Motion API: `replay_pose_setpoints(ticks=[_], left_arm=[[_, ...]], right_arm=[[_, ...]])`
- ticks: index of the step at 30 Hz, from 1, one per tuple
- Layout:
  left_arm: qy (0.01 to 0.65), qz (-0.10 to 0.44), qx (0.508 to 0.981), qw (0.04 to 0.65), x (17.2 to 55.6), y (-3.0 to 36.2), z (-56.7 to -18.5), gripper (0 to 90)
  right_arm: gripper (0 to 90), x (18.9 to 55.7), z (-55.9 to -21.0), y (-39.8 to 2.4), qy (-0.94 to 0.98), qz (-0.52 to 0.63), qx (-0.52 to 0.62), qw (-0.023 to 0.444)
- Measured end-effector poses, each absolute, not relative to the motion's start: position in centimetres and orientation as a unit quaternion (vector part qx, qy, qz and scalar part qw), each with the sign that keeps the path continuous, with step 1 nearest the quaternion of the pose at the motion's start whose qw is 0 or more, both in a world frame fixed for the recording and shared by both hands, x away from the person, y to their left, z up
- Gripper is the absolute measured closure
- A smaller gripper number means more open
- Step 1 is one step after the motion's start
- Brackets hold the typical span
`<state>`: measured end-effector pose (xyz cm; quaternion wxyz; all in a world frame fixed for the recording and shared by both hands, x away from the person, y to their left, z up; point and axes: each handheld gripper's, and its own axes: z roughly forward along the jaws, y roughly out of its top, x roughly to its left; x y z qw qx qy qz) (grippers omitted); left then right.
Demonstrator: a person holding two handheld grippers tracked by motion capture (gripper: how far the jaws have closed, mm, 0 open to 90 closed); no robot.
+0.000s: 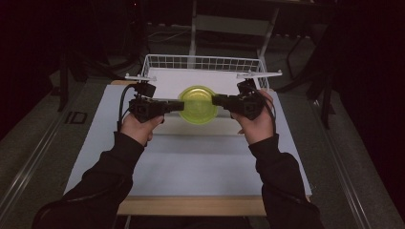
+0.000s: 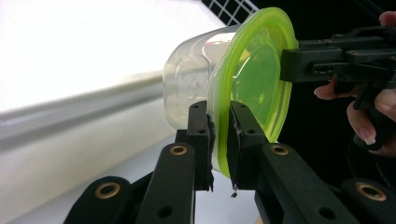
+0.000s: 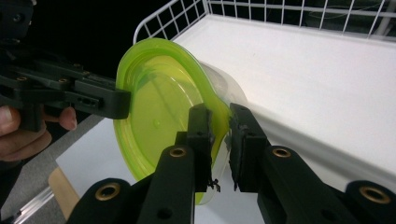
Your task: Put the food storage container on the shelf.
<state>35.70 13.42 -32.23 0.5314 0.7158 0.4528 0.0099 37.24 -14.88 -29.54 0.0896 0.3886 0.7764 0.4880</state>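
Two grippers, left gripper (image 1: 179, 105) and right gripper (image 1: 216, 100), pinch opposite rim edges of a lidded clear container (image 1: 197, 104) held above the table (image 1: 200, 162) before a wire basket (image 1: 200, 63); uneven pull could pop the green lid (image 2: 254, 84), dropping it

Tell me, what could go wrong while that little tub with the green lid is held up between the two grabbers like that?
Each gripper, left and right, pinches just the thin rim of the green lid, so the lid might peel off and the clear tub could drop. The grips sit on opposite edges, so uneven pulling might bend the lid or let it slip. The white wire basket stands close behind, and the tub might bump it.
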Motion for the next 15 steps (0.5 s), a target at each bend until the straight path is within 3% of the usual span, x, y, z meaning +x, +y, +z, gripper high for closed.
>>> replay_pose_setpoints(ticks=[15], left_arm=[[0.474, 0.026, 0.71, 0.521, 39.6, 12.1, -30.3, 81.4]], right_arm=[[79.4, 41.1, -28.3, -15.2, 0.766, 0.48, 0.419, 0.085]])
